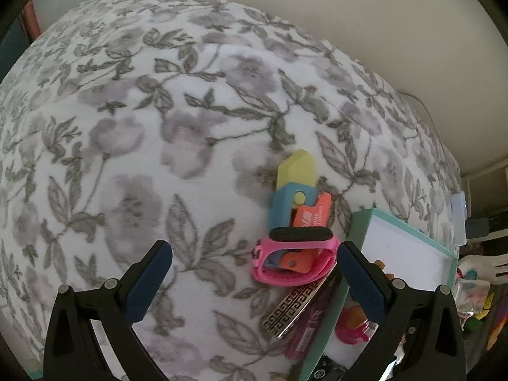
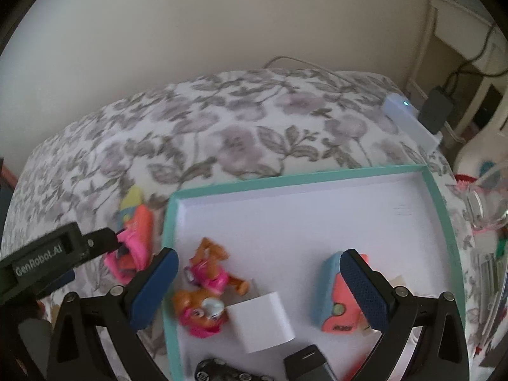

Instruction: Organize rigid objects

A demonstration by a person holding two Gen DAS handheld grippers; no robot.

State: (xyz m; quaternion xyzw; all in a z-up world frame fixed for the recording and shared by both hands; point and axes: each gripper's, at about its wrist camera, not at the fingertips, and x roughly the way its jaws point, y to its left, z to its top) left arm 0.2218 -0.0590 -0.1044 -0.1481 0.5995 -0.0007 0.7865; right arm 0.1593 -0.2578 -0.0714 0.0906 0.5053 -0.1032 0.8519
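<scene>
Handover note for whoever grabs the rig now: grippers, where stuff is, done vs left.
Left gripper: open, empty, poised over the pink watch band on the floral blanket.
Right gripper: open, empty, above the teal tray.
Done, in tray: two orange-pink toy figures, white block, blue-orange toy, two dark items at the near edge.
Left, on the blanket beside the tray: watch band, yellow-blue toy knife, orange piece, patterned metal bar. Probably take the band first.
</scene>
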